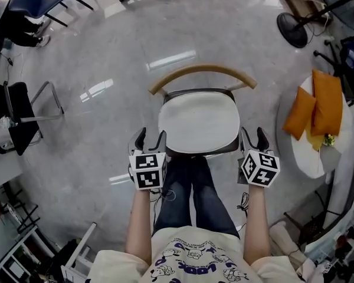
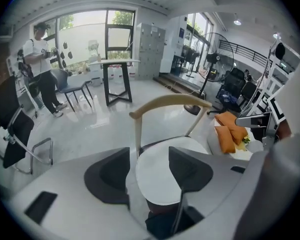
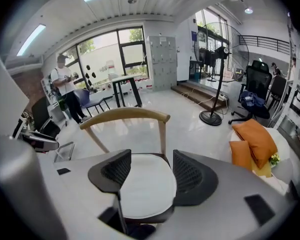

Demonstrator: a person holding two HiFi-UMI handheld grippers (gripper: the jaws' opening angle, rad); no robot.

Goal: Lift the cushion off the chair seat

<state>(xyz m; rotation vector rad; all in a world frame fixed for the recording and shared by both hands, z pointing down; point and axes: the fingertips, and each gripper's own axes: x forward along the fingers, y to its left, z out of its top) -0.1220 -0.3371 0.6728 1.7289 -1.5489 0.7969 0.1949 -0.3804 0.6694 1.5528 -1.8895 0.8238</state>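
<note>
Left gripper (image 1: 151, 139) and right gripper (image 1: 253, 139): fingers apart, empty, flanking cushion (image 1: 198, 125) on chair (image 1: 200, 71). I'd slip each over a side edge, clamp evenly, lift level.

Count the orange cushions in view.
2. Both lie on the round white table right of the chair: smaller cushion nearer the chair, larger cushion beside it. More may be hidden.

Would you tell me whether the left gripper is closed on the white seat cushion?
No, the left gripper has its jaws apart and clamps nothing, while the white seat cushion lies flat on the chair.
</note>
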